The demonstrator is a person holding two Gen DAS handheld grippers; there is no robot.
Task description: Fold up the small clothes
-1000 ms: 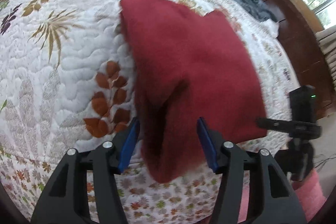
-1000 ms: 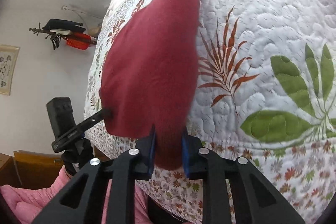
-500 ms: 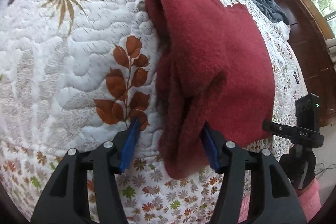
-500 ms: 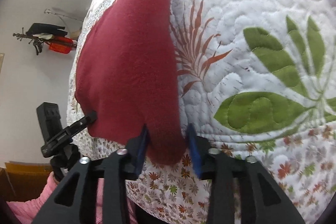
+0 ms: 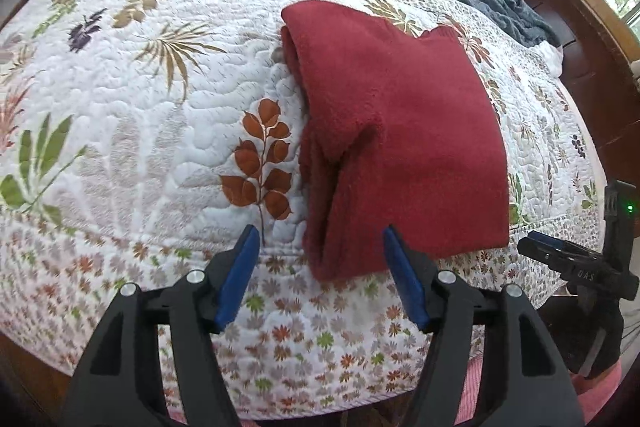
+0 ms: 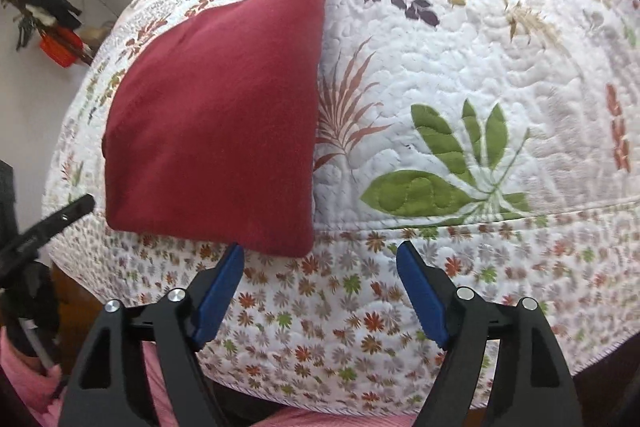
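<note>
A dark red fleece garment [image 5: 400, 131] lies folded on the floral quilt [image 5: 140, 99], its near end close to the bed's front edge. In the left wrist view my left gripper [image 5: 320, 243] stands open just in front of that near end, blue pads on either side and touching nothing. The right wrist view shows the same red garment [image 6: 224, 107] left of centre. My right gripper [image 6: 320, 259] is open below its near right corner, clear of the cloth.
A grey-blue garment [image 5: 504, 7] lies heaped at the far right of the bed, by a dark wooden headboard [image 5: 580, 59]. A black camera on a stand [image 5: 600, 267] sits off the bed's right corner. Pink fabric [image 6: 32, 387] shows below the bed edge.
My right gripper has let go of the red garment's end and opened. Both grippers have drawn back toward the bed's front edge, and the garment now lies flat.
</note>
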